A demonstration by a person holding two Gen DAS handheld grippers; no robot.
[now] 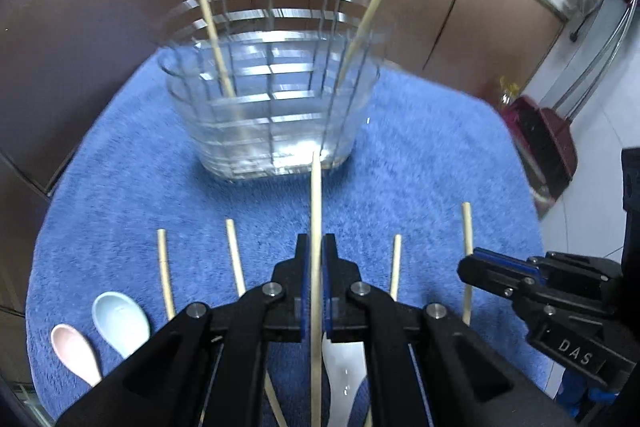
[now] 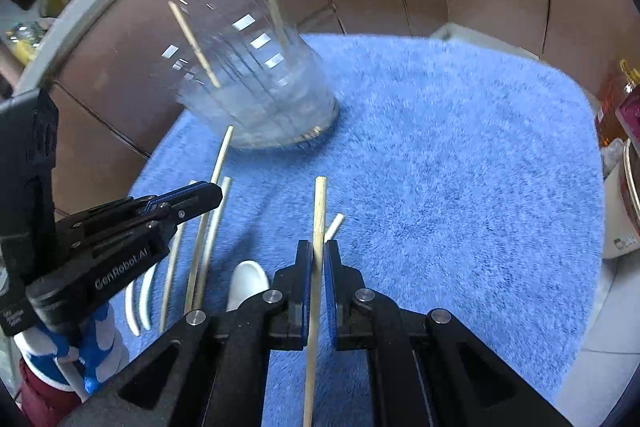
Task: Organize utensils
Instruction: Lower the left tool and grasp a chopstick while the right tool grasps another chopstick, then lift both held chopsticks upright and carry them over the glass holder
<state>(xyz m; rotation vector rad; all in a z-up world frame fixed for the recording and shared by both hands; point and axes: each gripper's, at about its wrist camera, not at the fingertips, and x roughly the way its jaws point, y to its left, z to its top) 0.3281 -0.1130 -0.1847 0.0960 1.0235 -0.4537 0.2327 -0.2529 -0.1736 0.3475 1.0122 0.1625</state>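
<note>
Chopsticks of pale wood were the job: your left gripper (image 1: 316,247) was closed on 1 thin pale wooden chopstick (image 1: 316,219), and your right gripper (image 2: 318,253) clamped a second pale wooden chopstick (image 2: 319,211), both raised over the fluffy blue mat (image 1: 420,155). Loose sticks, a pale blue ceramic spoon (image 1: 120,321) and a pink ceramic spoon (image 1: 74,353) lay near on the mat. Farther off stood the clear slatted plastic holder (image 1: 264,107), 2 chopsticks already leaning inside.

I judge either long stick could strike a slat or the rim and tip the light holder. Only the left view showed the coloured spoons; only the right showed a white spoon (image 2: 248,283).
</note>
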